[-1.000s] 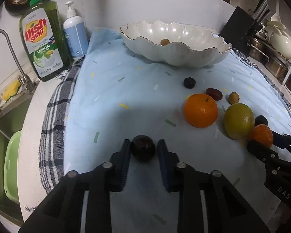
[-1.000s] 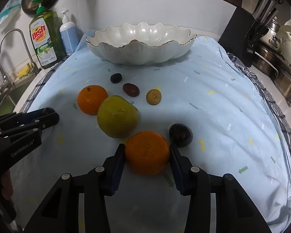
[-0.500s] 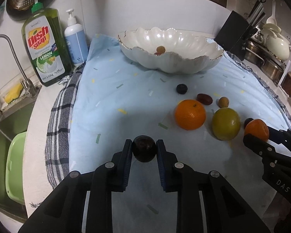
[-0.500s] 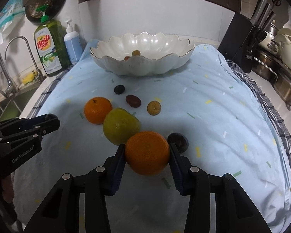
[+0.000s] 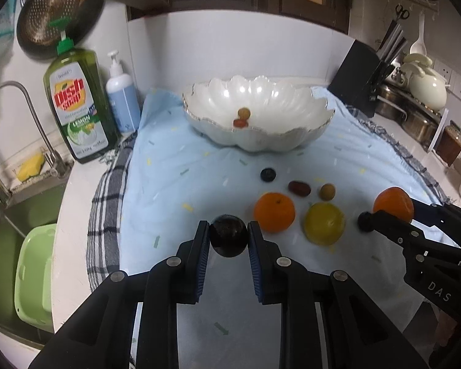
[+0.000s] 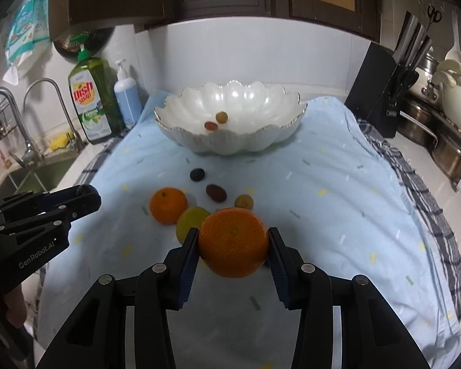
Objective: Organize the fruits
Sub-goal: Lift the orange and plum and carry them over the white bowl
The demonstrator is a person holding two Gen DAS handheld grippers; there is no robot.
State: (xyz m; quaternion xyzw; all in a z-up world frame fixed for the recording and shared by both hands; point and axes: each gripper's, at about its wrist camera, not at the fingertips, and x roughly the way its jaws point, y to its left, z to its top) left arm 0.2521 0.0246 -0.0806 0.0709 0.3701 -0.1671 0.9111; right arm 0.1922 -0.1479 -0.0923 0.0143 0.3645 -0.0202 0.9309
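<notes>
My left gripper [image 5: 229, 240] is shut on a dark round plum [image 5: 229, 236] and holds it above the blue cloth. My right gripper [image 6: 233, 244] is shut on an orange [image 6: 233, 241], also lifted; it shows in the left wrist view [image 5: 393, 204]. A white scalloped bowl [image 5: 261, 141] at the back holds two small fruits [image 5: 242, 117]. On the cloth lie another orange [image 5: 274, 212], a yellow-green citrus [image 5: 324, 227], a dark berry [image 5: 267, 174], a red date [image 5: 298, 188] and a small tan fruit [image 5: 327, 192].
A green dish soap bottle [image 5: 76, 104] and a white pump bottle [image 5: 123, 98] stand at the back left by the sink [image 5: 3, 215]. A black knife block [image 5: 361, 80] and steel pots [image 5: 415, 117] stand at the right. A plaid towel [image 5: 107, 203] lies under the blue cloth.
Both grippers have risen off the cloth with their fruit, the left with the plum and the right with the orange. More of the bowl's inside shows.
</notes>
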